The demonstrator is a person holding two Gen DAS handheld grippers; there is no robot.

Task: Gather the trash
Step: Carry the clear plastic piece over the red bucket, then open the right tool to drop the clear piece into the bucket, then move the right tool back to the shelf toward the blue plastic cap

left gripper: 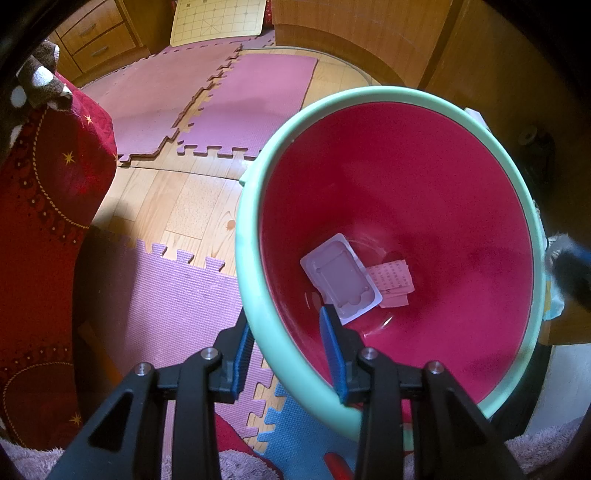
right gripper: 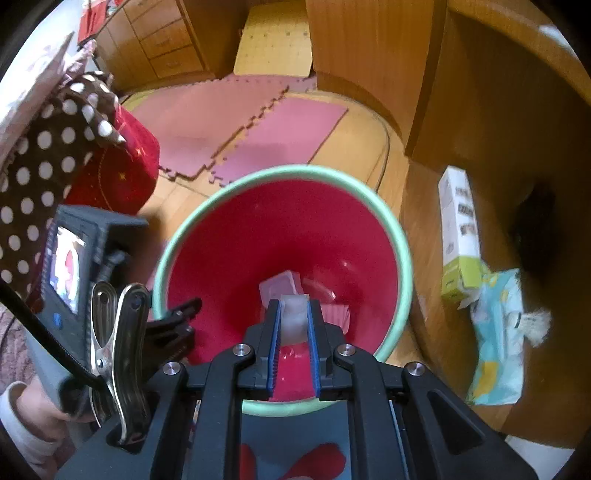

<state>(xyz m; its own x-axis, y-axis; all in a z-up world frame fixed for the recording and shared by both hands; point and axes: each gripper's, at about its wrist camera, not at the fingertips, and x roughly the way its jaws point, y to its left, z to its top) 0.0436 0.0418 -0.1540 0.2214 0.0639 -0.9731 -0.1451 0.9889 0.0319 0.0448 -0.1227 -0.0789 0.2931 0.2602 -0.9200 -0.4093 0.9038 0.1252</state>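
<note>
Though blurred, translucent wrapper (right gripper: 293, 314) looks crumpled.

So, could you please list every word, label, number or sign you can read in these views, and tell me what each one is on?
No text can be read in either view.
Pink paper slip in the bin: rows of small print, too small to read.
White and green carton on the floor: dark printed blocks, blurred.
Pale blue printed bag beside it: pattern only, no letters legible.
Grid board against the cabinet: lines, no readable marks.
</note>
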